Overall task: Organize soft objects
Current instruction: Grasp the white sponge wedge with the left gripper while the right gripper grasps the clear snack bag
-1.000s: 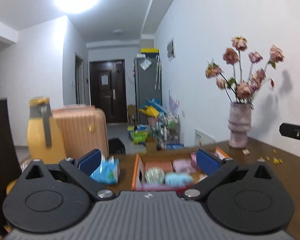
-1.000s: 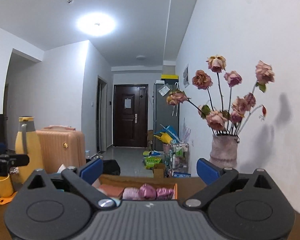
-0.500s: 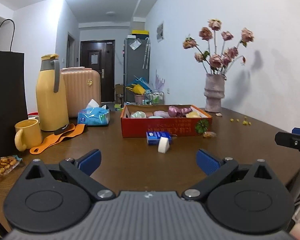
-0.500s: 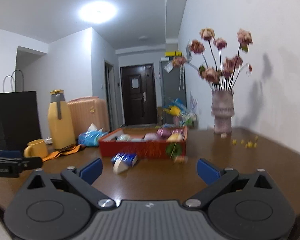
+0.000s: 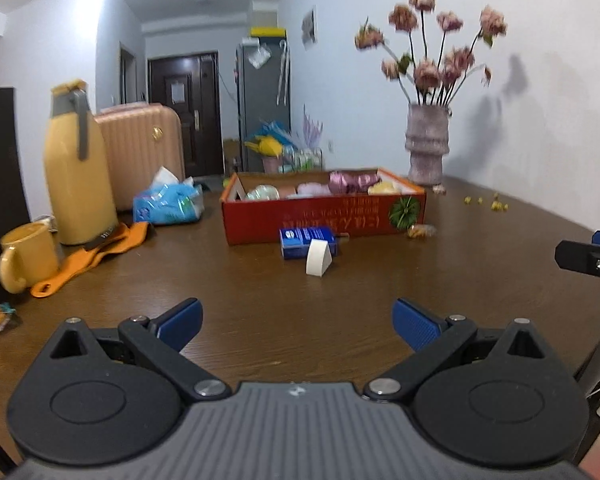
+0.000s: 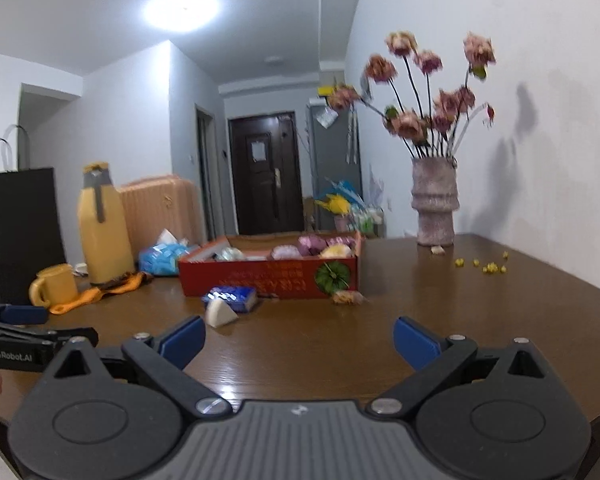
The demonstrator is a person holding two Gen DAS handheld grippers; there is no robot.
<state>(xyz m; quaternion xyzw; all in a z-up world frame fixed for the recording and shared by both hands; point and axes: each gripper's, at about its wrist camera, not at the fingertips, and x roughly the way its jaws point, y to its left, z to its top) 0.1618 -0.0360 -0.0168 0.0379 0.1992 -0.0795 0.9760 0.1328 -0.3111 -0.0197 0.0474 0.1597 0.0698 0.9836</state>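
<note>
A red cardboard box (image 5: 324, 216) (image 6: 268, 276) holds several soft pastel items on the brown table. In front of it lie a blue packet (image 5: 306, 242) (image 6: 232, 297) and a white wedge-shaped sponge (image 5: 318, 258) (image 6: 220, 314). A small wrapped snack (image 5: 420, 232) (image 6: 348, 298) lies by the box's right corner. My left gripper (image 5: 296, 322) is open and empty, well short of the blue packet. My right gripper (image 6: 298, 342) is open and empty, also short of the box.
A yellow thermos (image 5: 80, 168), a yellow mug (image 5: 26, 254), an orange strap (image 5: 96, 256) and a blue tissue pack (image 5: 168, 204) stand at the left. A vase of dried flowers (image 5: 426, 144) stands at the back right. A black bag (image 6: 16, 232) is far left.
Both grippers have pulled back from over the box and now sit low near the table's front edge. Both stayed open and empty.
</note>
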